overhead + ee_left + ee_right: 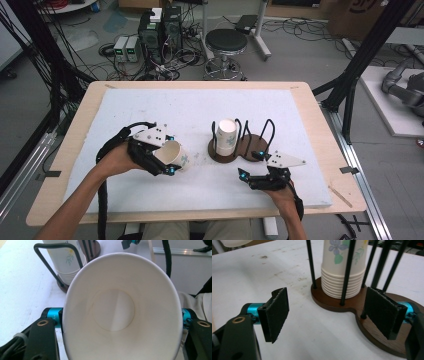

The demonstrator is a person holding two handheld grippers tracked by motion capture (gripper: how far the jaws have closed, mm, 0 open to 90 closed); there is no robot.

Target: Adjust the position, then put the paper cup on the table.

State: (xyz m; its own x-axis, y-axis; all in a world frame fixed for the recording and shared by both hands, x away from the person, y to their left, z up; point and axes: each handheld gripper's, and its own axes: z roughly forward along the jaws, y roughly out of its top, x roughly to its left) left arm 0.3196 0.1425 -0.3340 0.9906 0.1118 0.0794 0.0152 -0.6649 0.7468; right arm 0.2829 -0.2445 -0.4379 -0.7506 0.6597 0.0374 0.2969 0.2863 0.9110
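A: Left gripper (pixel 167 161) status?
B: Pinching a paper cup (pixel 176 156), jaws on both sides of it, cup tipped with the mouth facing back along the gripper. Held clear of the table (pixel 150 107).
A: Right gripper (pixel 254 171)?
B: Spread, nothing between the pads (pixel 275 313). Low over the table, just short of the wooden cup rack (pixel 239 147).
A: Other cups?
B: Stack of cups (pixel 226 136) upside down in the rack's left bay, ahead of the right gripper; the held cup sits off to its left.
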